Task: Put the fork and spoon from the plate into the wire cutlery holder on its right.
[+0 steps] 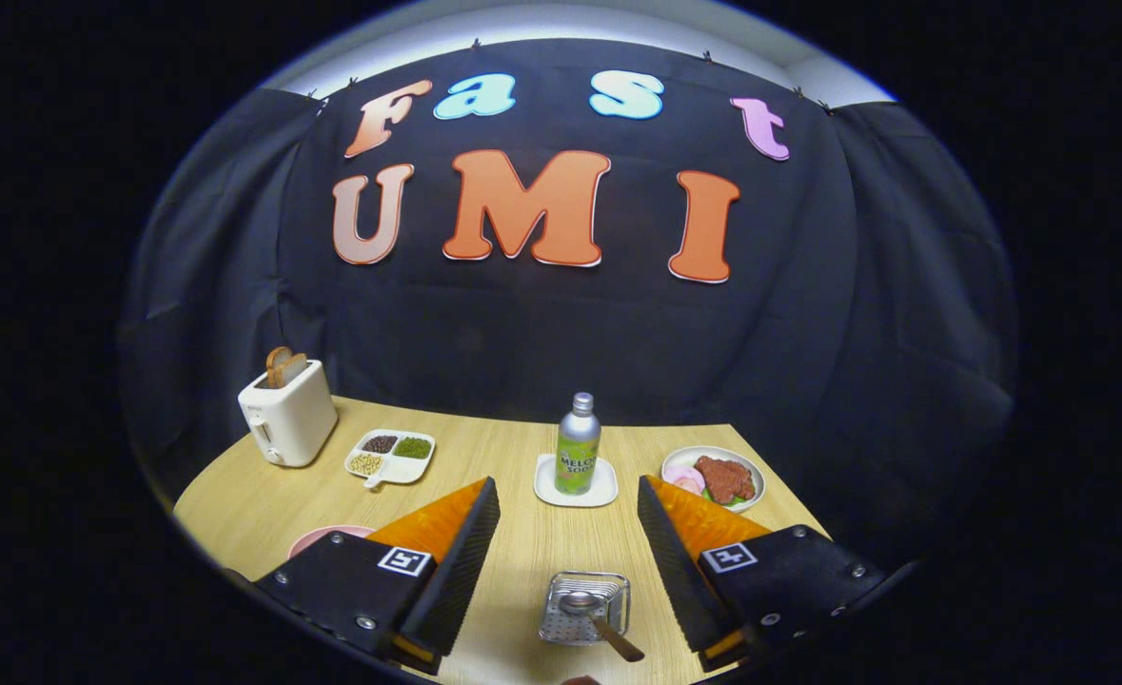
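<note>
From the gripper view, the gripper point(568, 533) has its fingers point(456, 561) spread wide apart and gripping nothing. Between them, low and near, sits the square silver wire cutlery holder point(585, 607) on the pale wooden tabletop point(522, 533). A metal spoon with a brown handle point(597, 618) rests in the holder, bowl inside, handle leaning out over the near rim. To the holder's left, behind the left finger, a sliver of the round pink plate point(318, 539) peeks out; whether the fork lies on it I cannot tell, since the finger hides it.

Beyond the holder stands a green bottle with a silver cap point(578, 445) on a white coaster.

The spoon seems done, so the fork is likely next: swing left of the holder, keep the fingers open, and come down astride the fork's handle before closing.
</note>
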